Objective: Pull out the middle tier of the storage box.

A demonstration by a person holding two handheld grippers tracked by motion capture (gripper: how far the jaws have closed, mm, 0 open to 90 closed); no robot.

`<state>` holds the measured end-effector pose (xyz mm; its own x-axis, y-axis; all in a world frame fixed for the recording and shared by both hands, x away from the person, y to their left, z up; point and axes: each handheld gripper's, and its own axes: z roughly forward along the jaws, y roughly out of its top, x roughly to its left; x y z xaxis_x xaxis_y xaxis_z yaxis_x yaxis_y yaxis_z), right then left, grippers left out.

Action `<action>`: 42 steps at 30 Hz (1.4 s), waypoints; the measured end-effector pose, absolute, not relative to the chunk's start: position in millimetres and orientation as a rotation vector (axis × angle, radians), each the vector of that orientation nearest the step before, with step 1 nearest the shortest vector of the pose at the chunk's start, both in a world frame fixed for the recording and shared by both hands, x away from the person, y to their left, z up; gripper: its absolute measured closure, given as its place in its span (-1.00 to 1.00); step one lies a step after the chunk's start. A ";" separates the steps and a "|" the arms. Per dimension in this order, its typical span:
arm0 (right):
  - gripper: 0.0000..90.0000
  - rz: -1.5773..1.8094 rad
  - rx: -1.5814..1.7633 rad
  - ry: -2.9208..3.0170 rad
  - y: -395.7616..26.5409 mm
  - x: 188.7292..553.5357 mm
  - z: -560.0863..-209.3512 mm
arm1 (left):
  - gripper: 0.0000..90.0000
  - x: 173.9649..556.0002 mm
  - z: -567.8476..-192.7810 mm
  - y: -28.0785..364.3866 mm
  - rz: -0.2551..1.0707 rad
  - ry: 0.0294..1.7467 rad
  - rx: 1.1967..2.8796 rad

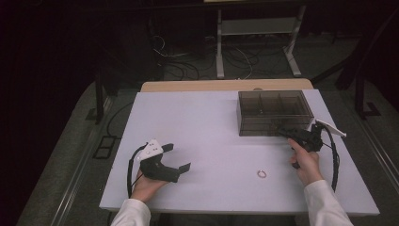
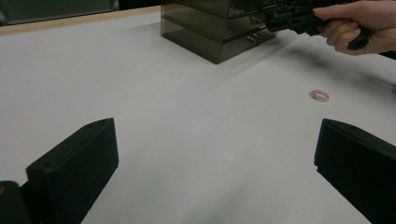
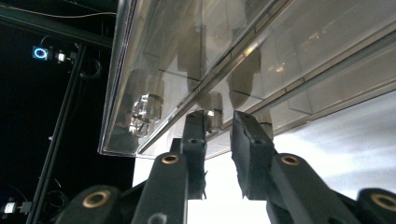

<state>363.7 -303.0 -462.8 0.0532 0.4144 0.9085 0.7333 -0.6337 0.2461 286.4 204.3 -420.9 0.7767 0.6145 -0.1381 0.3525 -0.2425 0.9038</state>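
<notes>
A smoky clear drawer box (image 1: 273,110) stands at the table's back right. My right gripper (image 1: 281,131) is at its front face. In the right gripper view its jaws (image 3: 219,123) stand close together on either side of a small clear drawer knob (image 3: 215,105), pads against it. The left gripper view shows that same gripper (image 2: 275,18) at the box (image 2: 210,32). My left gripper (image 1: 179,157) rests at the front left of the table, open (image 2: 215,149), holding nothing. A small ring (image 1: 261,173) lies on the table front right, also seen from the left gripper (image 2: 319,95).
The white table (image 1: 197,122) has its edges close on the left and front. Another knob (image 3: 147,107) sits on the box front, left of the gripped one. A white stand (image 1: 256,28) and loose cables lie on the floor beyond the table.
</notes>
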 end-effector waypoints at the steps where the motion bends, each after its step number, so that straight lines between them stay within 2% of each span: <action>1: 0.72 -1.612 -2.053 -1.165 -302.3 363.4 -462.9 | -1.00 286.3 -420.8 204.3 0.295 0.740 1.857; 22: 0.78 -1.604 -2.067 -1.171 -299.9 361.4 -460.1 | -1.00 287.0 -421.1 204.4 0.299 0.740 1.862; 42: 0.78 -1.610 -2.077 -1.157 -299.1 341.1 -459.8 | -1.00 286.9 -420.3 205.2 0.299 0.739 1.853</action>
